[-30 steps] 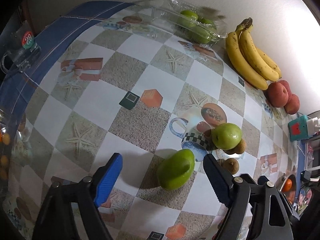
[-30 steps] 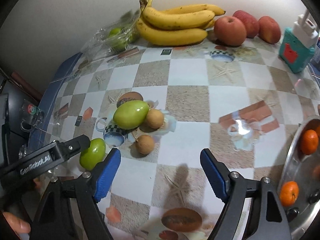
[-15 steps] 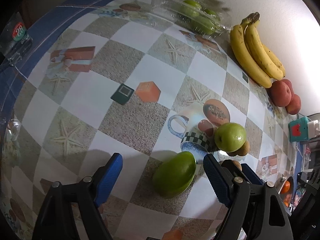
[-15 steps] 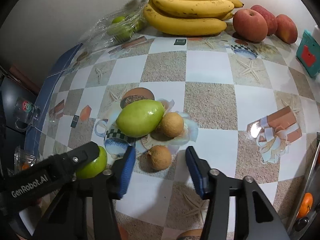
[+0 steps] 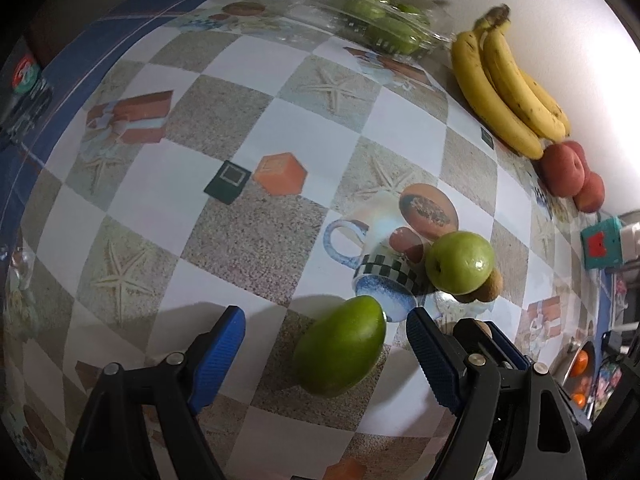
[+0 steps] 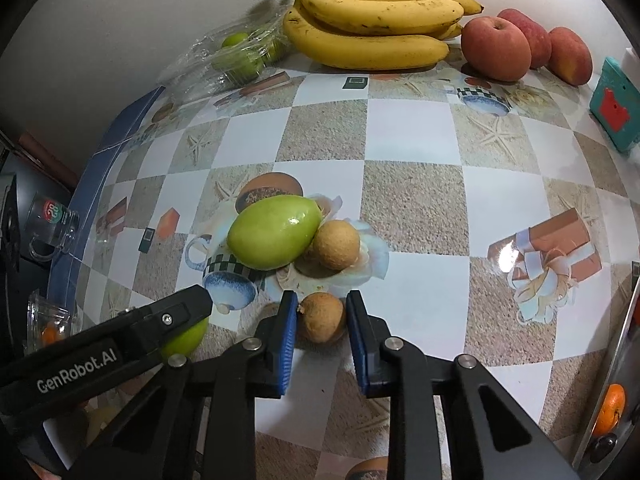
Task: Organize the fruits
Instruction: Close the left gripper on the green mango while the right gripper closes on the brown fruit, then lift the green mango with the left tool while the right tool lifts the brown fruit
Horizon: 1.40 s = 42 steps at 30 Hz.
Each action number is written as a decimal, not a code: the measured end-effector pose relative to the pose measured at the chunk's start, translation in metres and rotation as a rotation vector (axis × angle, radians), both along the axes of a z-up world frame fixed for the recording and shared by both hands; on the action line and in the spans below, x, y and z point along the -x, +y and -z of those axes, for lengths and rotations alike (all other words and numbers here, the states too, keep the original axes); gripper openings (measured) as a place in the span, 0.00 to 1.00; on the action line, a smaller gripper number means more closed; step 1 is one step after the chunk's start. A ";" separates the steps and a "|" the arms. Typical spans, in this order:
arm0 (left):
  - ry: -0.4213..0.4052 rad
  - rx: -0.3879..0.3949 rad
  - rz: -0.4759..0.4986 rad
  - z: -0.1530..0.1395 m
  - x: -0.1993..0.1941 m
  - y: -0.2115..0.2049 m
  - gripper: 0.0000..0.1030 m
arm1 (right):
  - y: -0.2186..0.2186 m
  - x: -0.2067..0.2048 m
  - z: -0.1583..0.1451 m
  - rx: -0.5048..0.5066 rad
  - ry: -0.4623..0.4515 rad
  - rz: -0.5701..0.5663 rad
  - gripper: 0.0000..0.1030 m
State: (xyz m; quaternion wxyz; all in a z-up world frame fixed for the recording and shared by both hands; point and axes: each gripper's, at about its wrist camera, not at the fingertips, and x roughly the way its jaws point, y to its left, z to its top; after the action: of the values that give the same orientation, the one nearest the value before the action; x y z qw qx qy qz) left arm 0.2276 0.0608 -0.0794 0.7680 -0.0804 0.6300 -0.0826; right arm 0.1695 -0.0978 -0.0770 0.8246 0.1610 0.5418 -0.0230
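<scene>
A green oval fruit (image 5: pixel 340 348) lies on the checked tablecloth between the fingers of my left gripper (image 5: pixel 324 316), which is open, its blue pads clear of the fruit on both sides. My right gripper (image 6: pixel 322 308) is shut on a small round brown fruit (image 6: pixel 322 318) that rests on the table. Just beyond it, a larger green fruit (image 6: pixel 274 232) touches a second brown fruit (image 6: pixel 335 244). In the right wrist view, one black finger of the left gripper (image 6: pixel 160 328) covers most of the green oval fruit (image 6: pixel 188 338).
Against the back wall lie a banana bunch (image 6: pixel 372 28), red apples (image 6: pixel 496 48) and a clear plastic pack of green fruits (image 6: pixel 236 60). A teal box (image 6: pixel 616 108) stands at the right. A metal tray (image 6: pixel 624 344) with oranges is at the right edge, a glass mug (image 6: pixel 52 220) at the left.
The right gripper has come forward and its jaws have shut on the small brown fruit. The left gripper has come slightly nearer the green oval fruit, still open.
</scene>
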 end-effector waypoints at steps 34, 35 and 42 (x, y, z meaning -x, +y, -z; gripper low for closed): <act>-0.068 -0.057 0.078 -0.013 0.016 -0.034 0.45 | -0.039 0.043 0.002 -0.086 0.024 0.106 0.25; -0.075 -0.053 0.078 -0.016 0.016 -0.032 0.45 | -0.040 0.045 0.001 -0.092 0.023 0.109 0.25; -0.148 -0.049 0.088 -0.047 0.026 -0.030 0.45 | -0.046 0.061 -0.021 -0.103 -0.017 0.120 0.25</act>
State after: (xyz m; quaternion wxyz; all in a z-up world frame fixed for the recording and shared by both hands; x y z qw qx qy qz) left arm 0.2011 0.0307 -0.0323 0.8097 -0.0276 0.5764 -0.1068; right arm 0.1081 -0.1439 -0.0562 0.8171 0.2353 0.5245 -0.0430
